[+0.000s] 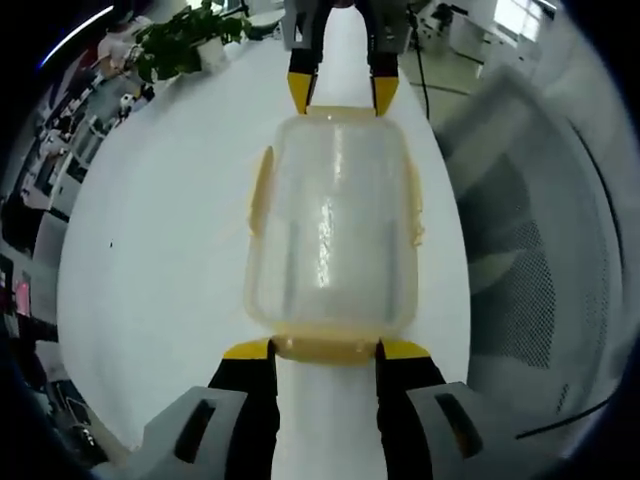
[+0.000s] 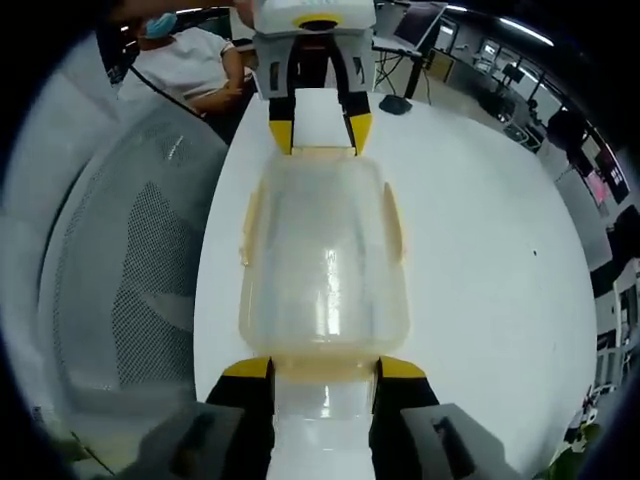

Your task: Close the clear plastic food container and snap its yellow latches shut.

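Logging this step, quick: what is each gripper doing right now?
Left gripper: open, jaws on either side of the yellow latch at its end of the container.
Right gripper: open, jaws at the opposite end latch.

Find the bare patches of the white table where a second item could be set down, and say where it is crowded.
The white table is bare on both long sides of the clear container: a wide stretch toward the potted plant, a narrower strip toward the mesh chair. Both short ends are crowded: the left gripper sits at one end latch, the right gripper at the other.
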